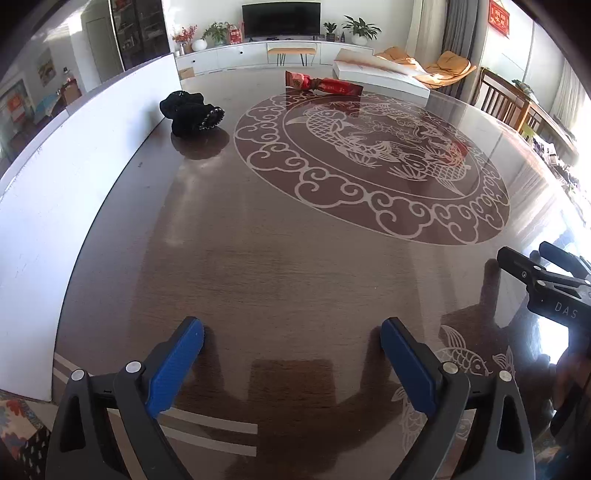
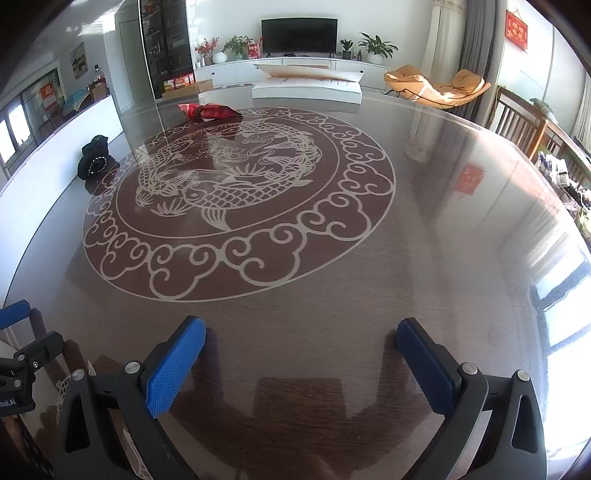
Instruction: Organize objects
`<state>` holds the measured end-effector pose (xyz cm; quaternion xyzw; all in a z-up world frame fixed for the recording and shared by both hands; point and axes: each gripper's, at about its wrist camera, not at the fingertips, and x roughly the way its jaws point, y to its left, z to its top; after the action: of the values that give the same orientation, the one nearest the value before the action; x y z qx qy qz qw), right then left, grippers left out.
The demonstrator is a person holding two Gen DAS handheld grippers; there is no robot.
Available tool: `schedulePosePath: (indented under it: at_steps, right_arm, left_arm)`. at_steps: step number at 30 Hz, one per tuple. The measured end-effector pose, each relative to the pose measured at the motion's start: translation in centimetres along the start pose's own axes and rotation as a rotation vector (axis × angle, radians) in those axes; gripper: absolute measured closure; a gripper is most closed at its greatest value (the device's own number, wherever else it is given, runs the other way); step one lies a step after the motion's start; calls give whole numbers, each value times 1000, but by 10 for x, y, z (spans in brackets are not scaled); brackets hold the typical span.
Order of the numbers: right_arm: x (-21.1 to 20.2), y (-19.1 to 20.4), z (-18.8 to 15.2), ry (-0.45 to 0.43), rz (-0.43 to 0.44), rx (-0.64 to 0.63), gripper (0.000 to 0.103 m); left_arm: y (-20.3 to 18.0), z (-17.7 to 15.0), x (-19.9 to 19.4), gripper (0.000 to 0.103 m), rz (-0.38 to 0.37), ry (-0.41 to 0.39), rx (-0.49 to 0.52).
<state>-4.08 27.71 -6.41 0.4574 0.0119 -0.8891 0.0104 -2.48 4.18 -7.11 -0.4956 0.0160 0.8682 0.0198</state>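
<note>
Both claws gape wide w/ nothing held: left gripper (image 1: pixel 291 332), right gripper (image 2: pixel 301 332), low over table (image 1: pixel 295 277). Black bundle (image 1: pixel 191 113) far left by white board (image 1: pixel 74 166); red packet (image 1: pixel 321 84) far back, near white box (image 1: pixel 380 75). Path unobstructed.

A round glossy dark wood table (image 2: pixel 332 295) is inlaid with a pale carp medallion (image 2: pixel 236 192) ringed by cloud scrolls. A white board (image 1: pixel 55 206) stands along its left edge. Beyond the table, a black television (image 2: pixel 299 35) is set on a long white cabinet (image 2: pixel 295 68) flanked by potted plants (image 2: pixel 376 46). An orange lounge chair (image 2: pixel 436 86) is seen at right, and wooden chairs (image 2: pixel 524 129) further right
</note>
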Motion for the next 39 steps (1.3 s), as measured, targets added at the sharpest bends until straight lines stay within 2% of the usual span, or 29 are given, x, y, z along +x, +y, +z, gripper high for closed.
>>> schedulePosePath:
  at_steps: [5,8,39]
  right_arm:
    - [0,0,0,0,0,0,0]
    - [0,0,0,0,0,0,0]
    - [0,0,0,0,1,0,0]
  left_arm:
    - [6,1,1,5,18,-5,-34]
    - [8,1,3,0,24,3,-43]
    - [9,2,4,0,19,-8,-45]
